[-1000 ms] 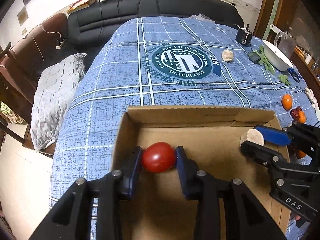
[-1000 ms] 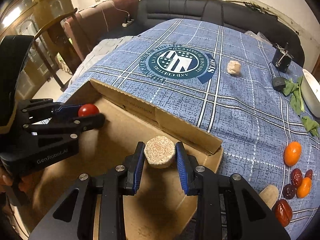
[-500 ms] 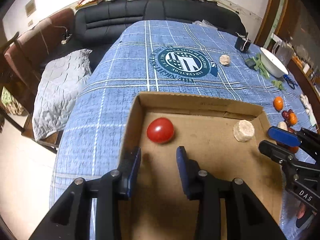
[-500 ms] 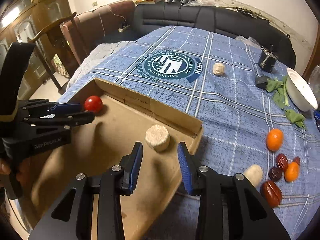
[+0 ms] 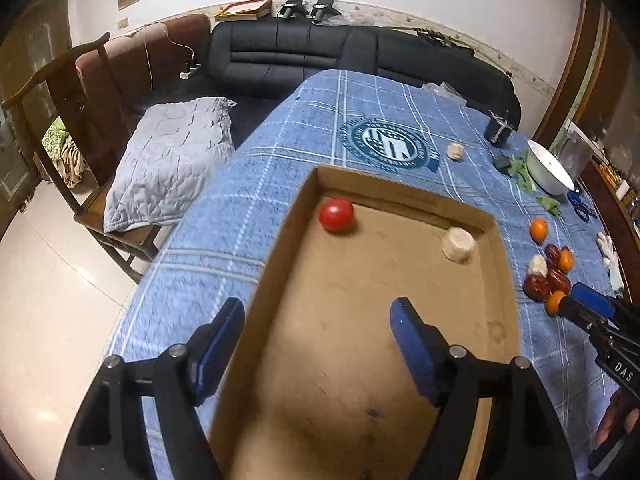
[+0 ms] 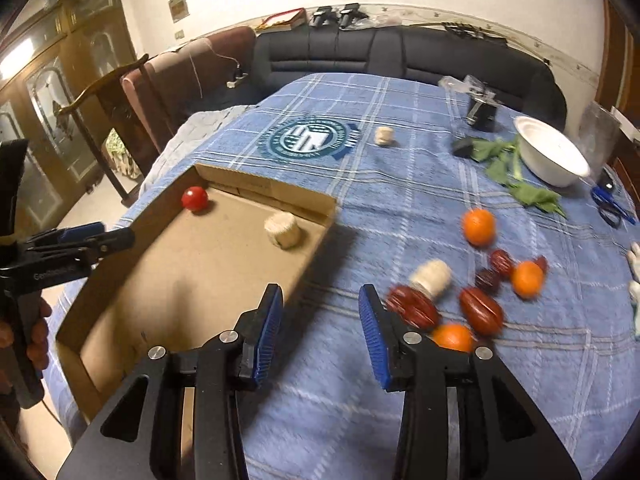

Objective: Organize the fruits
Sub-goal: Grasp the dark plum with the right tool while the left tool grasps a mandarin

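A blue plaid cloth (image 5: pixel 280 148) covers the table, and on it lies a shallow cardboard box (image 5: pixel 280 248) with low walls. Inside the box, near its far wall, sit a red tomato (image 5: pixel 336 215) in the left corner and a pale cork-like round piece (image 5: pixel 458 244) toward the right; they lie well apart.

The left gripper (image 5: pixel 316 344) hangs over the box's near part, its jaws having just been opening; they stand wide with nothing between them. The right gripper (image 6: pixel 320 332) is above the cloth just beside the box's right wall, its jaws also having just been opening, parted and empty.

To the right on the cloth lies a blurred cluster: oranges (image 6: pixel 478 227), dark red fruits, perhaps dates (image 6: pixel 480 316), and another pale piece (image 6: pixel 431 277).
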`<state>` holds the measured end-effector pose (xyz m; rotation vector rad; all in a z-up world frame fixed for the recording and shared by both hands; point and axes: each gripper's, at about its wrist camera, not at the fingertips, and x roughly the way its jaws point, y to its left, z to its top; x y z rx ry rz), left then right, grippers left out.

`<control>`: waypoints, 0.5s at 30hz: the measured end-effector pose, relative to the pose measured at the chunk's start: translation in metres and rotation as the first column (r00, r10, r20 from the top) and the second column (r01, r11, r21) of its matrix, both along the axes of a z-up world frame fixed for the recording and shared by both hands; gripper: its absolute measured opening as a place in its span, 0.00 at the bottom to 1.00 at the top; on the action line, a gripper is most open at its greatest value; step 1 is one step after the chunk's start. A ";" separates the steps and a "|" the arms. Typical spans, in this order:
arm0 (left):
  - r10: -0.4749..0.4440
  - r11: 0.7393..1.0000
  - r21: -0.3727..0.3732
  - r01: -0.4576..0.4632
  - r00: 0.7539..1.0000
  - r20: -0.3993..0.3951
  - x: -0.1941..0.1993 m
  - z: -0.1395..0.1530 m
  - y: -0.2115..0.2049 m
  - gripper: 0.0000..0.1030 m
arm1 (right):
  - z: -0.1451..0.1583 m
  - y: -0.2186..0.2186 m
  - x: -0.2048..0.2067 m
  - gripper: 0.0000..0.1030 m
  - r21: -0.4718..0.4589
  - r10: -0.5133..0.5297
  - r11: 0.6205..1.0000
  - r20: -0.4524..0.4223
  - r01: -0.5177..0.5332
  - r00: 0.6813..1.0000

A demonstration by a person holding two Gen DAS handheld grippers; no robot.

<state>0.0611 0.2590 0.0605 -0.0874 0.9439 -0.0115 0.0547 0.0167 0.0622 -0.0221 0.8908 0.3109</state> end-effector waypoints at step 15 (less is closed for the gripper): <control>-0.206 0.977 0.057 0.208 0.978 -0.025 -0.042 0.012 -0.118 0.87 | -0.015 -0.112 -0.048 0.50 -0.002 -0.134 0.991 -0.018 0.134 0.991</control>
